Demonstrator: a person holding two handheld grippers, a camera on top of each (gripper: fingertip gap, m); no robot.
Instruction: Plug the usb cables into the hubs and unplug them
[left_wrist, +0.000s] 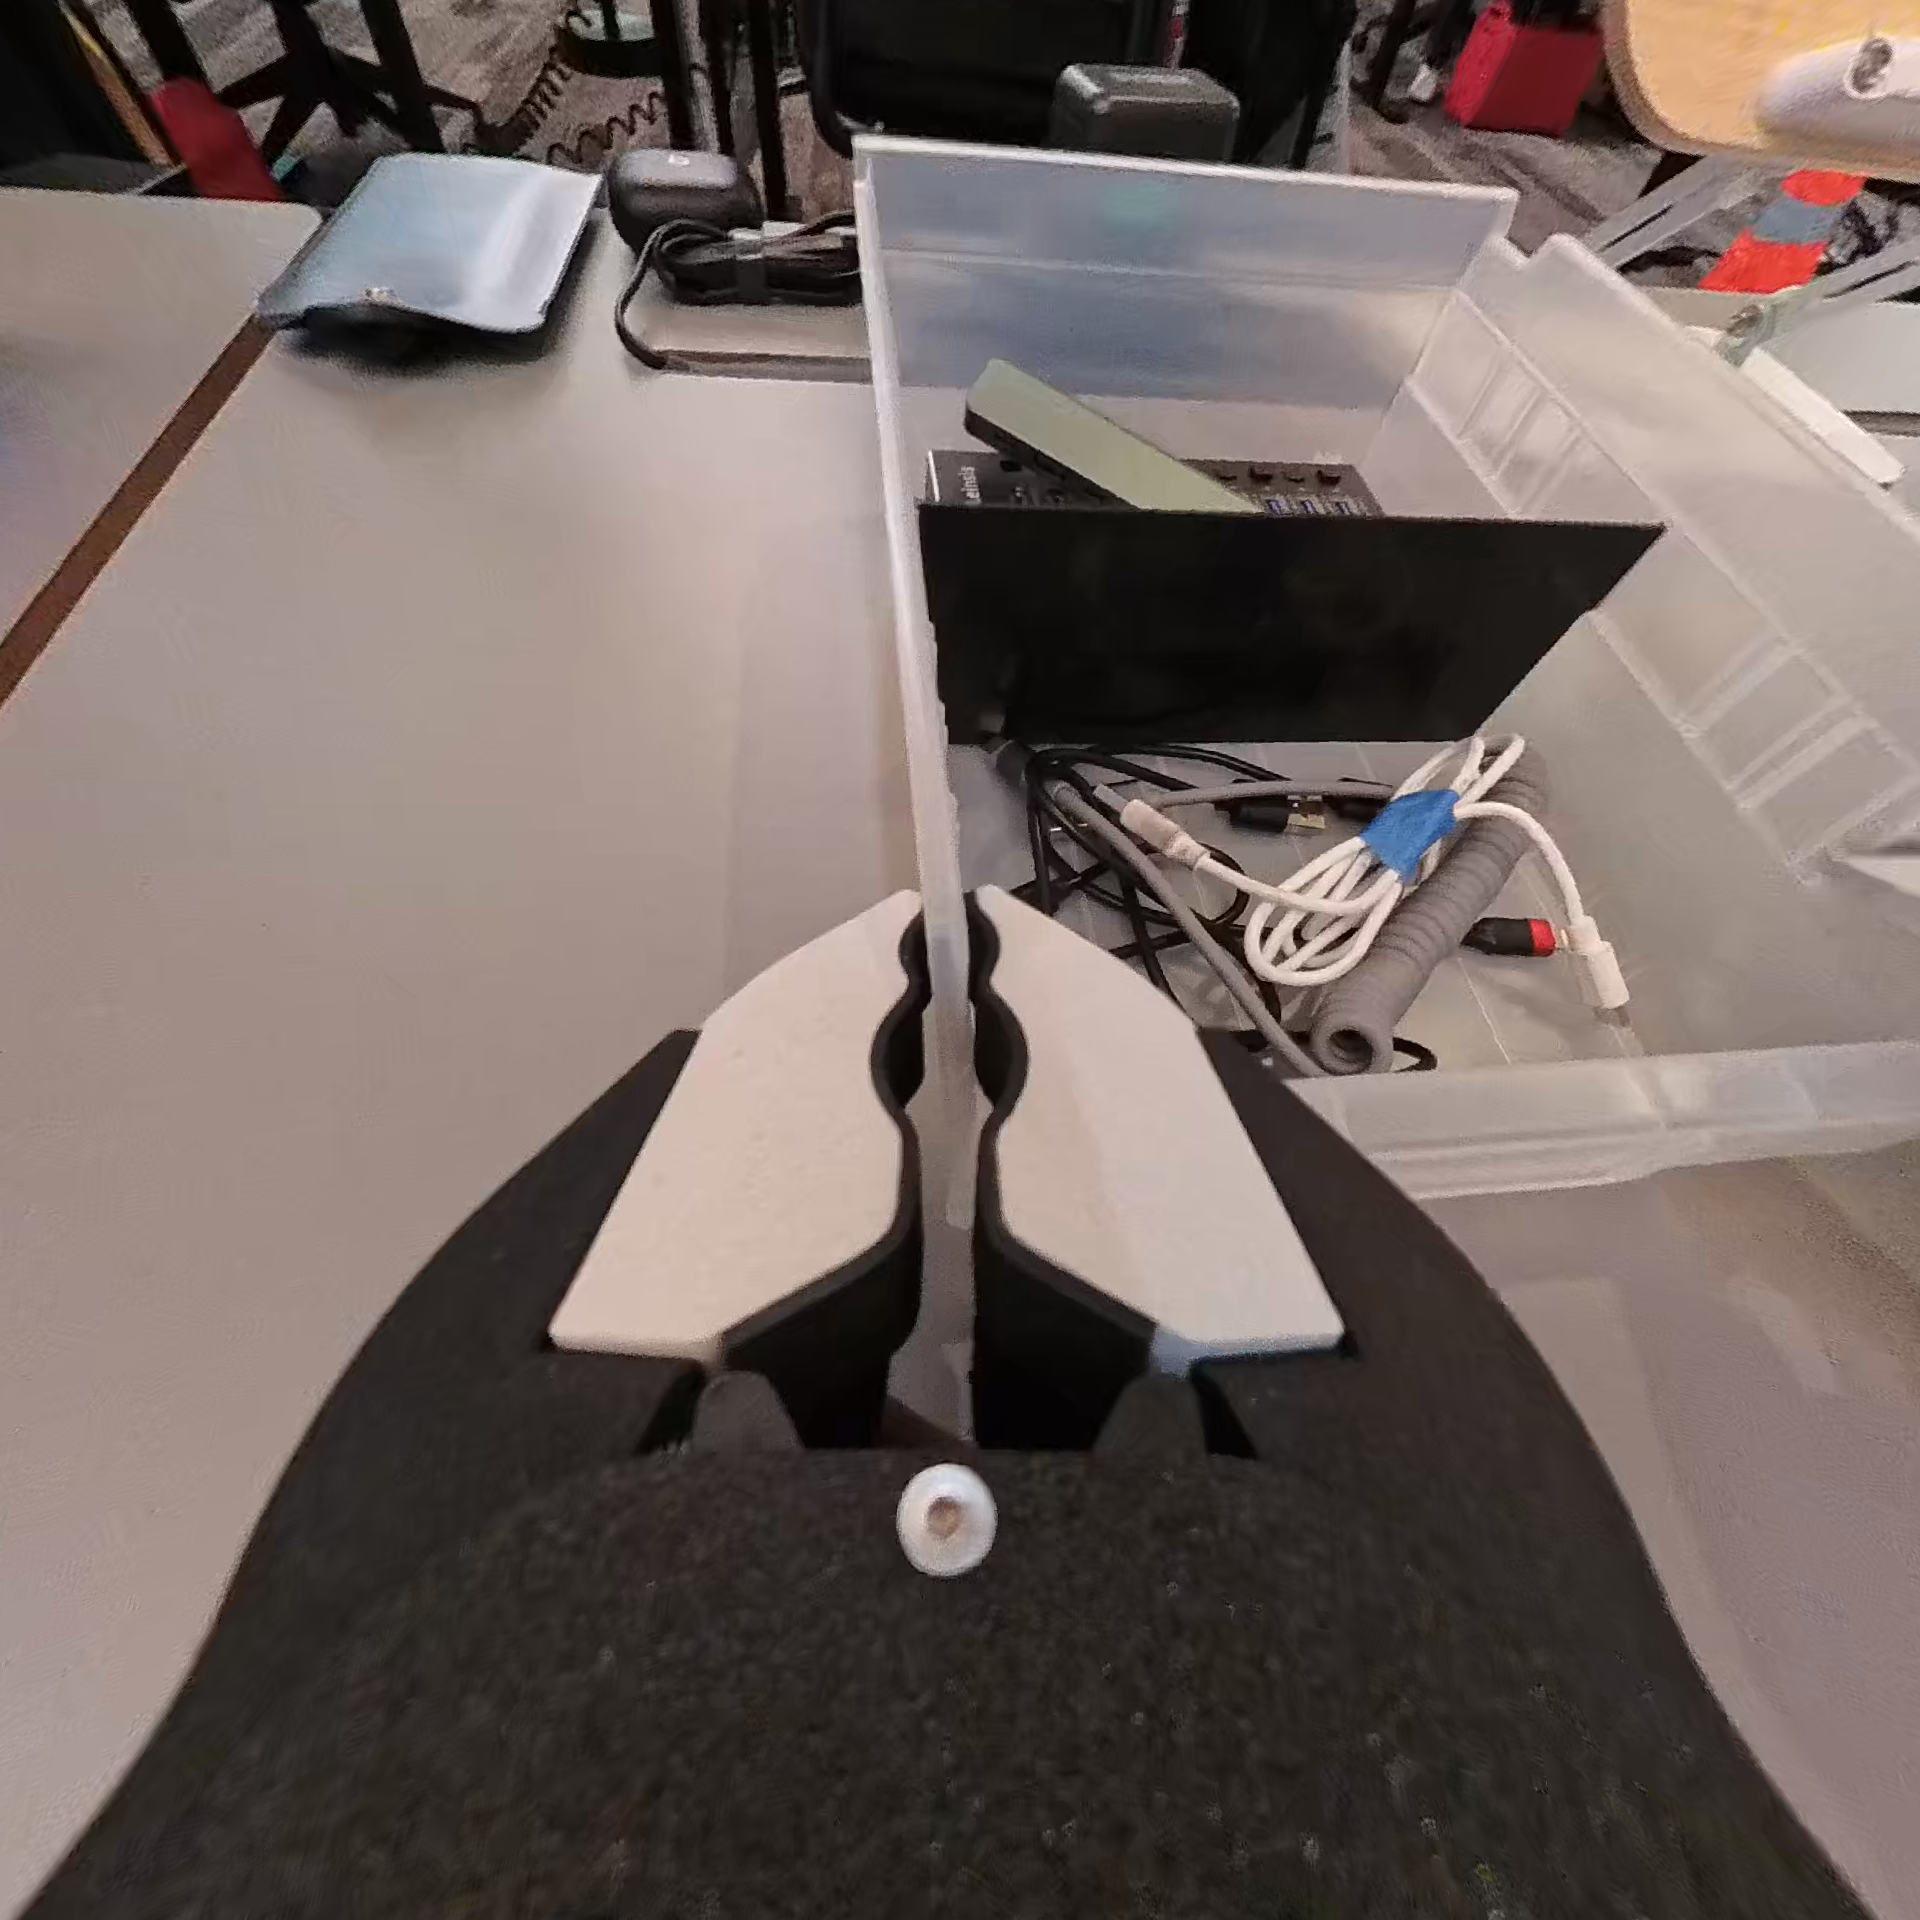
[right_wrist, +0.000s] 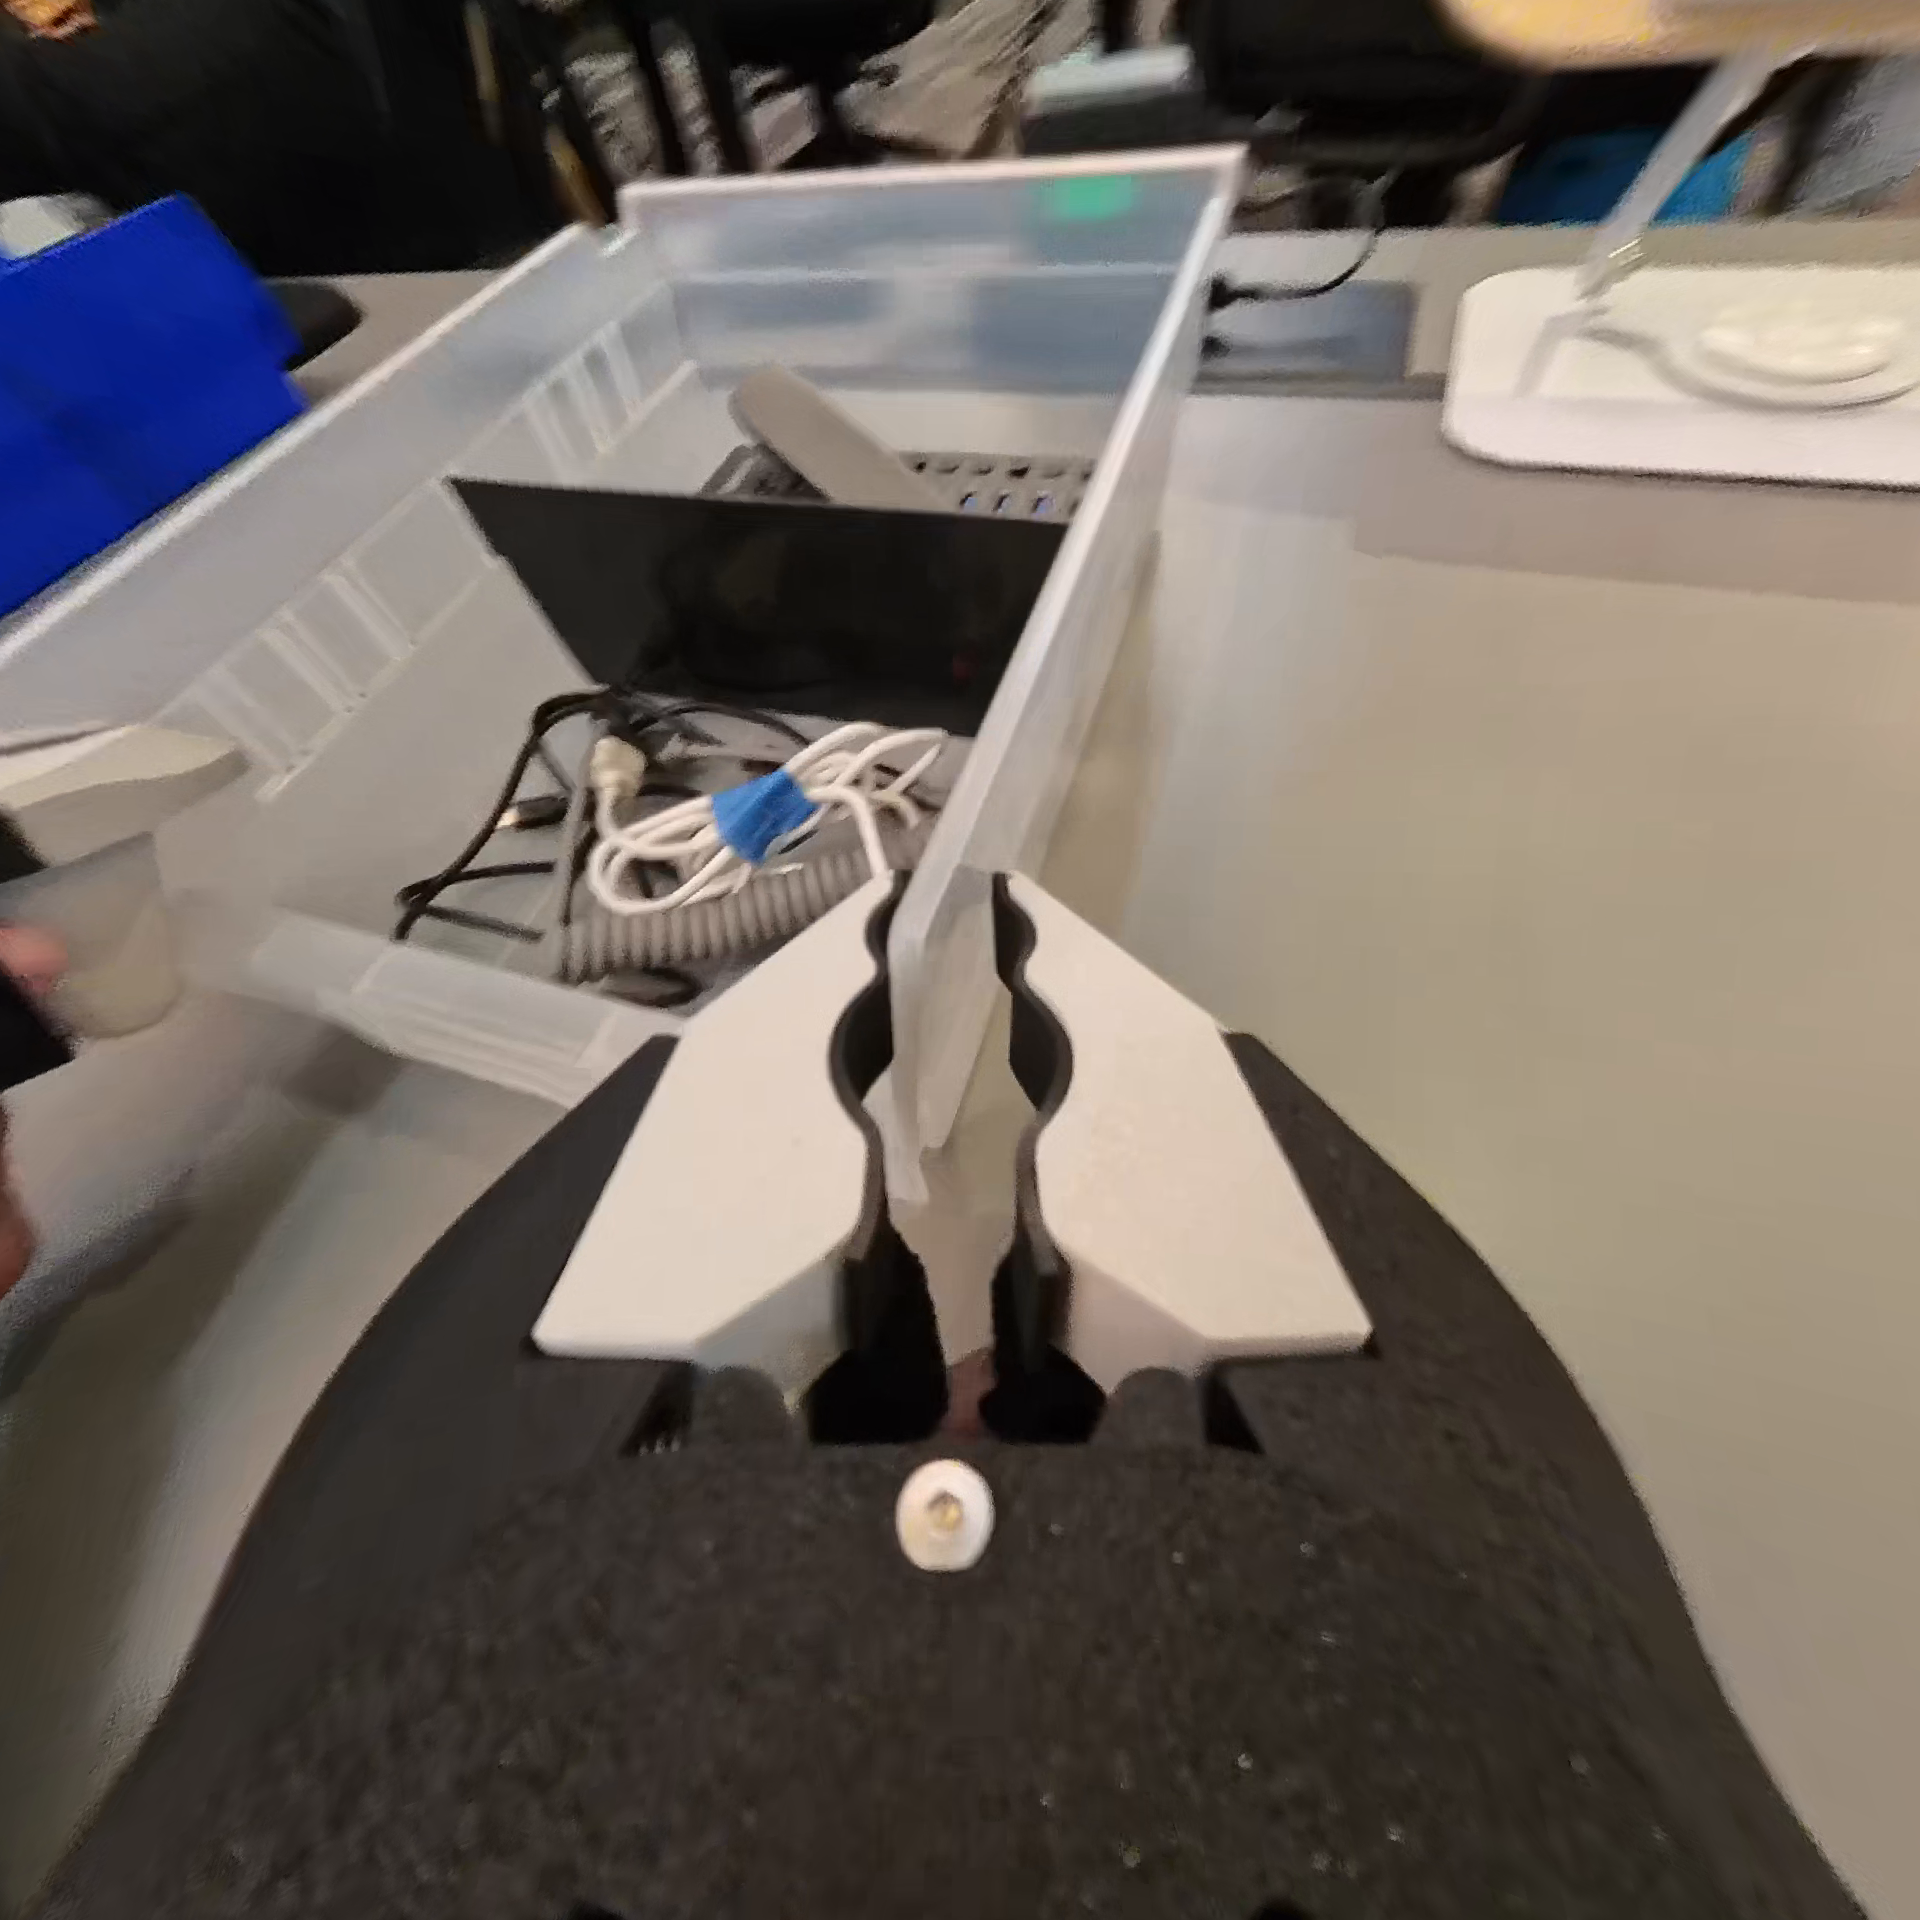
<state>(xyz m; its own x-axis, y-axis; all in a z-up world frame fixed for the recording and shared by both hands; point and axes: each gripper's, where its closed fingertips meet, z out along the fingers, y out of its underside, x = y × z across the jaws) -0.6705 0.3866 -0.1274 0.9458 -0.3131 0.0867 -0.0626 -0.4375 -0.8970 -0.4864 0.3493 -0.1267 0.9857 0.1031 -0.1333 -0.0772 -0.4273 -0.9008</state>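
Observation:
A clear plastic bin (left_wrist: 1621, 1101) stands on the grey table. Behind its black divider (left_wrist: 1247, 623) lie a black USB hub (left_wrist: 1299, 488) and a grey slab-shaped hub (left_wrist: 1101, 436). In front lie a white cable bundle with blue tape (left_wrist: 1351, 894), a grey coiled cable (left_wrist: 1455, 935) and black cables (left_wrist: 1091, 831). My left gripper (left_wrist: 948, 914) is shut on the bin's left wall (left_wrist: 904, 520). My right gripper (right_wrist: 945, 894) is shut on the bin's right wall (right_wrist: 1081, 582). The right wrist view also shows the white cable bundle (right_wrist: 727, 831), the divider (right_wrist: 779, 592) and both hubs (right_wrist: 987, 483).
A blue-grey pouch (left_wrist: 436, 249) and a black case with a cord (left_wrist: 686, 187) lie at the table's far left. A blue box (right_wrist: 125, 364) stands left of the bin. A white stand base (right_wrist: 1683, 384) sits to its right. Bare table (right_wrist: 1507, 935) flanks the bin. The grey slab-shaped hub (left_wrist: 1101, 436) sits 20 centimetres or so from the ends of my left fingers. It is also in sight in the right wrist view (right_wrist: 826, 428).

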